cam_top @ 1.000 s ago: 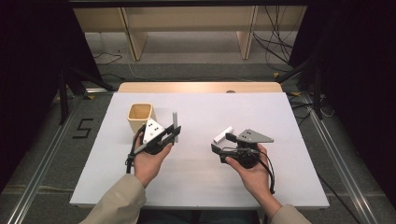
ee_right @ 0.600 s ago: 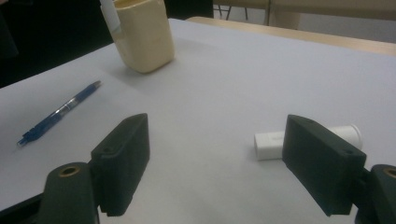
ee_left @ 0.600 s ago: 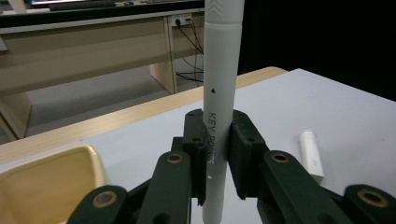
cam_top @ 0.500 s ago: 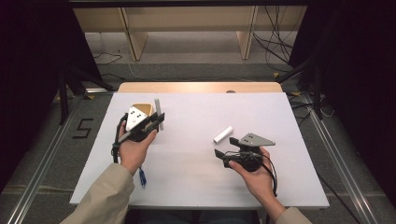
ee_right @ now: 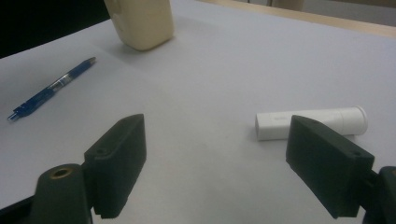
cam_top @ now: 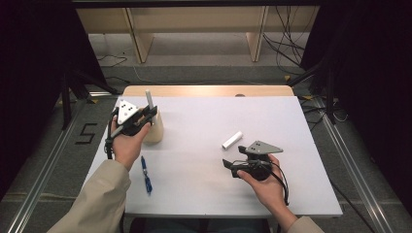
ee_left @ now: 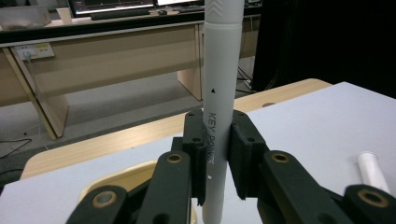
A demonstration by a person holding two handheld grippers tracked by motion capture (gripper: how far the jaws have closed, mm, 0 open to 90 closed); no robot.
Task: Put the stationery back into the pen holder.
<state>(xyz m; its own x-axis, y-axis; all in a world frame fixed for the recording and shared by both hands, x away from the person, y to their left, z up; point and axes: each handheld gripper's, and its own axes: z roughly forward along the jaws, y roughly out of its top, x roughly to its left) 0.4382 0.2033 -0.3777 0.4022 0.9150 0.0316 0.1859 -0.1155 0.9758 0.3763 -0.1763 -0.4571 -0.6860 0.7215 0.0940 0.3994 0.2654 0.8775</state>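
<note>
Your left tool [cam_top: 145, 118] pinches a white marker [ee_left: 219, 93] upright over the beige cup [cam_top: 154, 130]; its own view reads "KEY POINT" on the barrel. Your right tool [ee_right: 224, 163], jaws just opened and spread, nothing between them, sits near the white cap [ee_right: 310, 122]. A blue pen [cam_top: 145, 174] lies on the white surface [cam_top: 204, 189]. Desks and cables beyond.

"KEY POINT" is printed on the white marker [ee_left: 218, 107], and a "5" is marked on the floor [cam_top: 83, 134].
</note>
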